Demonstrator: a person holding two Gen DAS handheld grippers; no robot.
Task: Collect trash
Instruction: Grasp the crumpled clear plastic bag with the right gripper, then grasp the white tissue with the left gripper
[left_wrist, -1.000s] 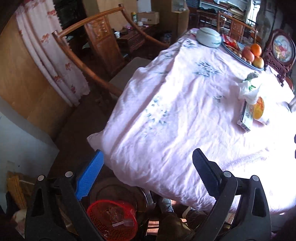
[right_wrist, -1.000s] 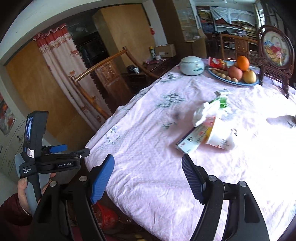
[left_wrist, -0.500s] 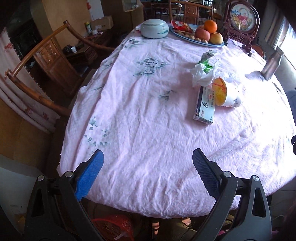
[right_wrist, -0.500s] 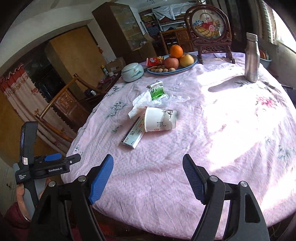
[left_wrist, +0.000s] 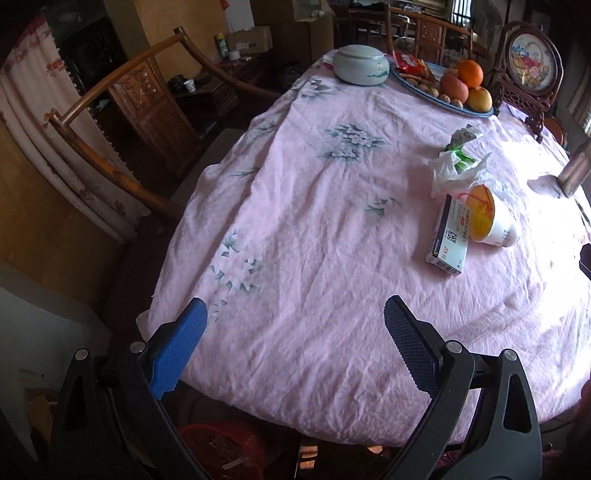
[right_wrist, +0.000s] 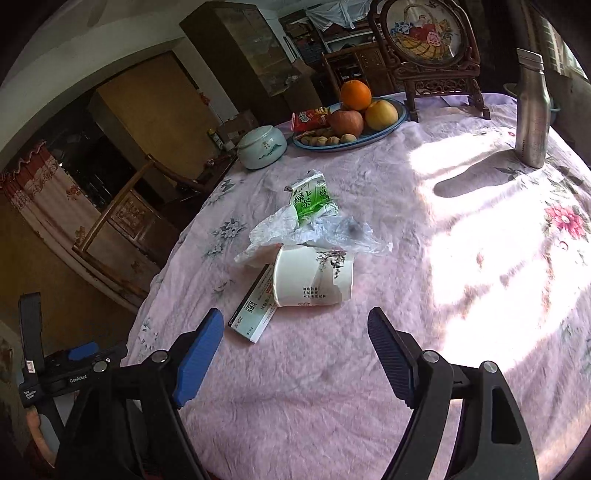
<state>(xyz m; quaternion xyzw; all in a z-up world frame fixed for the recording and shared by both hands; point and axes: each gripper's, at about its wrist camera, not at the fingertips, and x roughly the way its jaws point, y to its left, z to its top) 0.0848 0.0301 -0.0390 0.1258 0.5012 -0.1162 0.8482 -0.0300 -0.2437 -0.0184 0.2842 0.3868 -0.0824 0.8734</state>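
A heap of trash lies on the pink tablecloth (right_wrist: 332, 369): a tipped white paper cup (right_wrist: 314, 277), a flat white carton box (right_wrist: 255, 306), a crumpled clear plastic bag (right_wrist: 295, 232) and a green tea carton (right_wrist: 310, 199). In the left wrist view the cup (left_wrist: 491, 218), box (left_wrist: 450, 236), bag (left_wrist: 454, 170) and carton (left_wrist: 463, 138) lie at the right. My right gripper (right_wrist: 295, 339) is open and empty, just short of the cup and box. My left gripper (left_wrist: 295, 332) is open and empty over the table's near edge, far left of the trash.
A red mesh bin (left_wrist: 225, 450) sits on the floor under the table's near edge. On the far side stand a fruit plate (right_wrist: 351, 140), a lidded ceramic jar (right_wrist: 260, 146), a framed embroidery stand (right_wrist: 424, 48) and a steel bottle (right_wrist: 532, 110). A wooden chair (left_wrist: 125, 122) stands left.
Both grippers have swung up from the table's edge and floor toward the tabletop. The right gripper has come closer to the cup and box. Both stay open.
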